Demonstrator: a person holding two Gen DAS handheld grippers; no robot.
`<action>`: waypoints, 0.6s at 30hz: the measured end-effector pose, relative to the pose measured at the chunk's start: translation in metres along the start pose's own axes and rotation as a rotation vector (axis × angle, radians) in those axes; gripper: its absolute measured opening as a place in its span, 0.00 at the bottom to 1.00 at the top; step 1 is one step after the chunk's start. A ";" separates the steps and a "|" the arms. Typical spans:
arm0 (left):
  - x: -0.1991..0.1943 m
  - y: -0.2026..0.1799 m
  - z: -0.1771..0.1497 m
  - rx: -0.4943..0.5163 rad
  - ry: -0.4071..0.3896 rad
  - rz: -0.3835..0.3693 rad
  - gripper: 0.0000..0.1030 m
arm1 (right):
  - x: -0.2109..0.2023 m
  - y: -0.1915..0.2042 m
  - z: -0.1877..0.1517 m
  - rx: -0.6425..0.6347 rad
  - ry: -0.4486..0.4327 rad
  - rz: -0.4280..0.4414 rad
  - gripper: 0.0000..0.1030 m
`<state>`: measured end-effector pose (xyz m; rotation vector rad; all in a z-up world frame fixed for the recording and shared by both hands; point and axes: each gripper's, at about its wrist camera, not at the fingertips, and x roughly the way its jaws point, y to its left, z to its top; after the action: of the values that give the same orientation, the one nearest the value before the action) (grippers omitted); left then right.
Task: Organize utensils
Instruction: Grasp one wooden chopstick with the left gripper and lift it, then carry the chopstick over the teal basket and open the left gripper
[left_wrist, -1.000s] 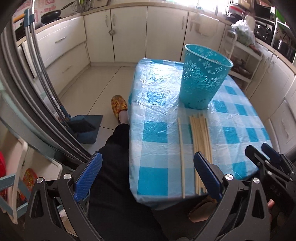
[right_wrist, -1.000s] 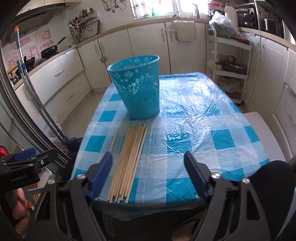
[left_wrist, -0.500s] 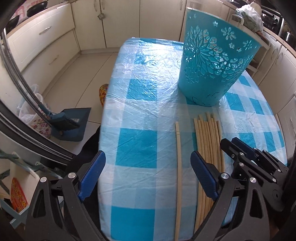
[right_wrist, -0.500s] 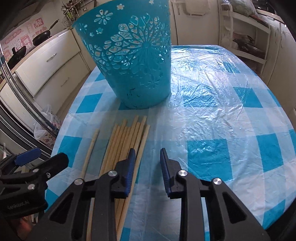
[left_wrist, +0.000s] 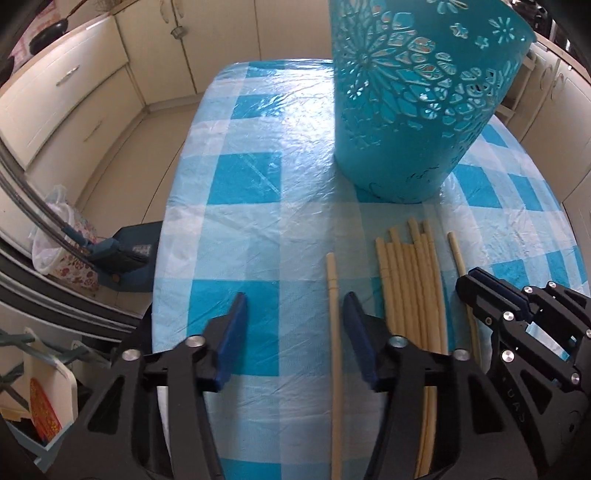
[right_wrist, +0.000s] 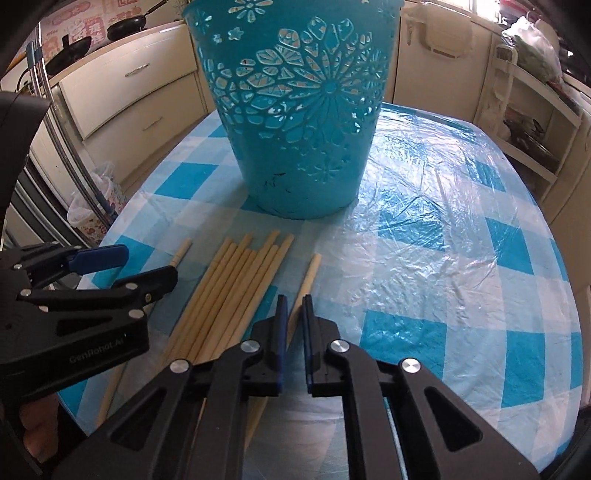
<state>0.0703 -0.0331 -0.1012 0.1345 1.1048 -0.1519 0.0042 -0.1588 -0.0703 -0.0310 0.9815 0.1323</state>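
Observation:
Several wooden chopsticks (left_wrist: 410, 288) (right_wrist: 236, 288) lie side by side on the checked table (left_wrist: 240, 184), in front of a teal cut-out basket (left_wrist: 406, 110) (right_wrist: 306, 129). One chopstick (left_wrist: 332, 295) (right_wrist: 181, 253) lies apart on the left. My left gripper (left_wrist: 293, 325) (right_wrist: 147, 267) straddles it with jaws closing; the pads do not press it, and it lies nearer the right pad. Another chopstick (right_wrist: 310, 273) (left_wrist: 458, 254) lies apart on the right, and my right gripper (right_wrist: 293, 314) (left_wrist: 480, 288) is shut on it low over the cloth.
The table (right_wrist: 443, 258) is covered with crinkled plastic over a blue and white cloth. Cream cabinets (left_wrist: 74, 92) line the walls. A dustpan (left_wrist: 125, 254) stands on the floor at the left. An open shelf rack (right_wrist: 528, 122) stands at the far right.
Both grippers came down and forward toward the chopsticks. The right jaws closed on the rightmost chopstick, which now lies apart from the bundle. The left jaws narrowed around the lone left chopstick.

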 end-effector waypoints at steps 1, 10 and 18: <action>-0.001 -0.003 0.000 0.011 -0.003 -0.008 0.26 | 0.000 -0.002 0.000 0.002 0.001 0.005 0.08; -0.018 -0.015 0.011 0.072 0.001 -0.111 0.05 | -0.002 -0.004 -0.004 -0.001 -0.019 0.007 0.08; -0.100 0.038 0.046 -0.040 -0.149 -0.306 0.05 | -0.002 -0.008 -0.005 0.025 -0.029 0.029 0.08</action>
<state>0.0736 0.0017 0.0104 -0.0819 0.9737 -0.4066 -0.0001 -0.1678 -0.0718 0.0081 0.9545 0.1466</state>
